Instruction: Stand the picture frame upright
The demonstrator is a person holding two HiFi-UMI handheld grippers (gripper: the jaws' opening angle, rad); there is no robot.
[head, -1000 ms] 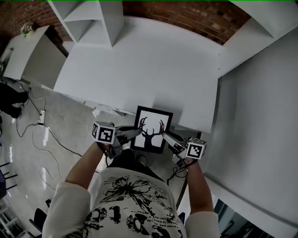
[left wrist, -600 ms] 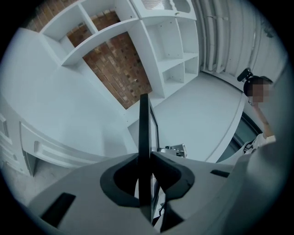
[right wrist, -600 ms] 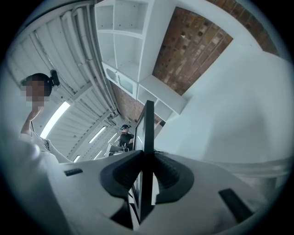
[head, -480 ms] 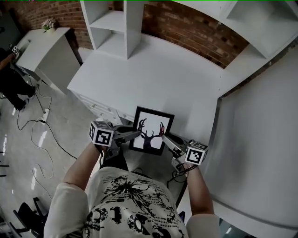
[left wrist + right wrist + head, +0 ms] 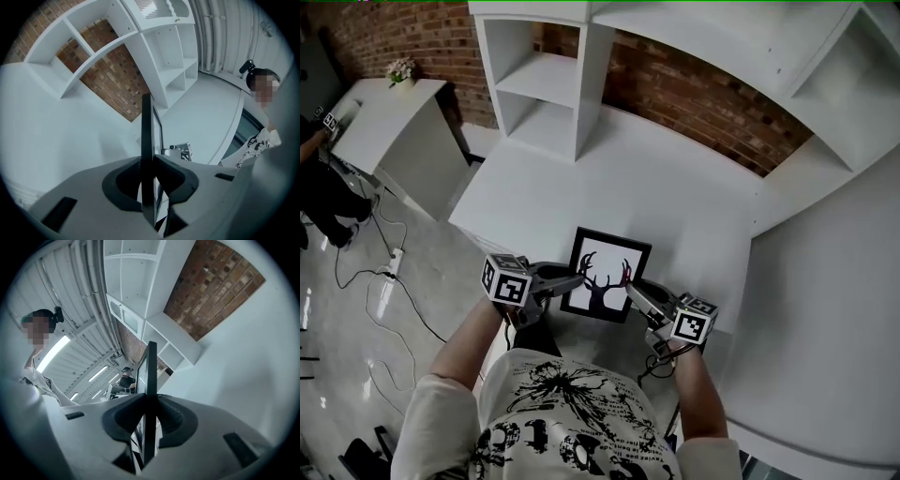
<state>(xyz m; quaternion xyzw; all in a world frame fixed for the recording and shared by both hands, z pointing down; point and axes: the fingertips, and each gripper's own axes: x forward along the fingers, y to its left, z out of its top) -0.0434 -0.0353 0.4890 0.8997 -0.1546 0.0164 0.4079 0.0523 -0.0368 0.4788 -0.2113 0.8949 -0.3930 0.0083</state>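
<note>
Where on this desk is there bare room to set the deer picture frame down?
Nearly the whole white desk top is bare: one wide patch bordered by the shelf unit at back left, the brick wall behind and the picture frame in front. Only the near edge is crowded, where the left gripper and right gripper clamp the frame's sides.

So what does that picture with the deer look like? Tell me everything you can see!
The picture frame is a thin black rectangle around a white picture of a dark deer head with antlers. Its front tips up toward the person, with the deer the right way up. The left tongs pinch its left edge and the right tongs pinch its right edge. It is over the near edge of the white table; whether it touches the table I can't tell.
</note>
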